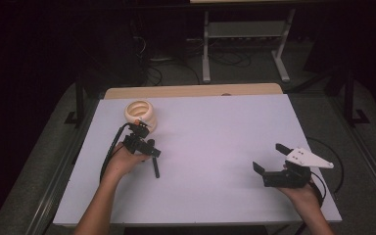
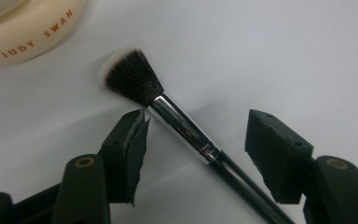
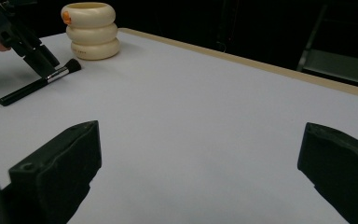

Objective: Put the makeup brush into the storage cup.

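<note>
A makeup brush with dark bristles, a chrome ferrule and a black handle lies on the white table. My left gripper is open, one jaw on each side of the ferrule, neither pressing on it. In the high view that left gripper sits at the table's left, and the brush's handle pokes out toward the front. A cream ringed holder stands just beyond it. My right gripper is open at the front right, with bare table between the jaws. In the right gripper view the brush lies far off beside the holder.
The white table top spreads wide between the two grippers. A wooden strip runs along its far edge. Beyond it are a dark floor, cables and a metal stand.
</note>
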Tool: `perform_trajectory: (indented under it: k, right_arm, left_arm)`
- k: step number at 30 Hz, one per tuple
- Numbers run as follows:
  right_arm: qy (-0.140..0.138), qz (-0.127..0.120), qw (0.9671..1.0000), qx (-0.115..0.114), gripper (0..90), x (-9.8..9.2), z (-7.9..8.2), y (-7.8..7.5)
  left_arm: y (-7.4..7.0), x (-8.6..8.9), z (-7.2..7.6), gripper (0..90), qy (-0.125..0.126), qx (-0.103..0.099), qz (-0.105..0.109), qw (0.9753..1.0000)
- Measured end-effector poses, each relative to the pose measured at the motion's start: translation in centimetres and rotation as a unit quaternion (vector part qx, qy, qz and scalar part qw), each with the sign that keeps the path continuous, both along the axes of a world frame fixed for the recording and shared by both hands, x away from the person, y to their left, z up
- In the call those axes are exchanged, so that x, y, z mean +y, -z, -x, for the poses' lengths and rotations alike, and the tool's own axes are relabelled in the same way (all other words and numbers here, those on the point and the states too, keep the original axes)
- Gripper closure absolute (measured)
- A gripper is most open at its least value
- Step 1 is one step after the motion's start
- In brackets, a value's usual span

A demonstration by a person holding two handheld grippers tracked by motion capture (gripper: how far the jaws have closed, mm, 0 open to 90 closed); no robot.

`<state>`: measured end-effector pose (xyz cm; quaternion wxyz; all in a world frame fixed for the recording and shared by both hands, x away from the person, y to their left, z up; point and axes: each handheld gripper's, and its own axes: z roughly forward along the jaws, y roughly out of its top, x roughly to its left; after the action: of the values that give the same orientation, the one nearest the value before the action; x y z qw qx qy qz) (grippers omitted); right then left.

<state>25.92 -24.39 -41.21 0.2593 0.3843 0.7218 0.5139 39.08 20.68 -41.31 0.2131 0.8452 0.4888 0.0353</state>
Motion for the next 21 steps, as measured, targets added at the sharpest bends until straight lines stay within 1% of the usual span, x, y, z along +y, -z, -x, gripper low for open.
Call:
perform_trajectory:
  k: [1,2,3,4,7,8,11,14,15,19,21]
  right_arm:
    - [0.000,0.000,1.0000,0.001,0.0,0.02,0.02,-0.01]
    - [-0.002,0.002,1.0000,-0.006,0.0,-0.02,-0.10,0.02]
    - [0.000,-0.001,1.0000,0.000,0.0,0.03,-0.03,0.02]
    - [-0.001,0.001,1.0000,-0.003,0.0,0.01,-0.06,0.03]
    - [-0.001,0.002,1.0000,-0.002,0.0,-0.03,-0.02,0.03]
    - [0.000,0.001,1.0000,0.001,0.0,-0.03,0.03,0.01]
    - [0.000,0.001,1.0000,-0.001,0.0,-0.06,0.00,0.01]
    - [0.000,0.000,1.0000,0.000,0.0,-0.03,0.00,0.00]
    - [-0.001,0.001,1.0000,-0.002,0.0,-0.04,-0.04,0.01]
    - [-0.001,0.003,1.0000,-0.004,0.0,-0.04,-0.06,0.04]
    - [0.000,0.001,1.0000,0.000,0.0,-0.03,0.01,0.01]
  left_arm:
    - [0.06,0.01,0.00,39.0,0.003,0.002,-0.002,1.0000]
    - [0.10,0.00,-0.01,40.2,0.004,0.003,-0.002,1.0000]
    - [0.14,0.02,-0.03,41.0,0.004,0.004,-0.003,1.0000]
    - [0.17,-0.01,-0.02,42.2,0.001,0.006,-0.003,1.0000]
    - [0.23,-0.08,-0.03,43.7,0.000,0.009,-0.005,1.0000]
    - [0.23,-0.08,-0.02,44.4,0.002,0.009,-0.006,0.9999]
    - [0.30,-0.15,-0.02,46.4,0.005,0.010,-0.008,0.9999]
    - [0.39,-0.24,-0.03,50.2,0.004,0.013,-0.013,0.9998]
    - [0.46,-0.32,-0.01,50.5,0.000,0.012,-0.009,0.9999]
    - [0.44,-0.31,-0.03,51.7,0.004,0.013,-0.016,0.9998]
    - [0.44,-0.31,-0.01,52.5,0.006,0.013,-0.019,0.9997]
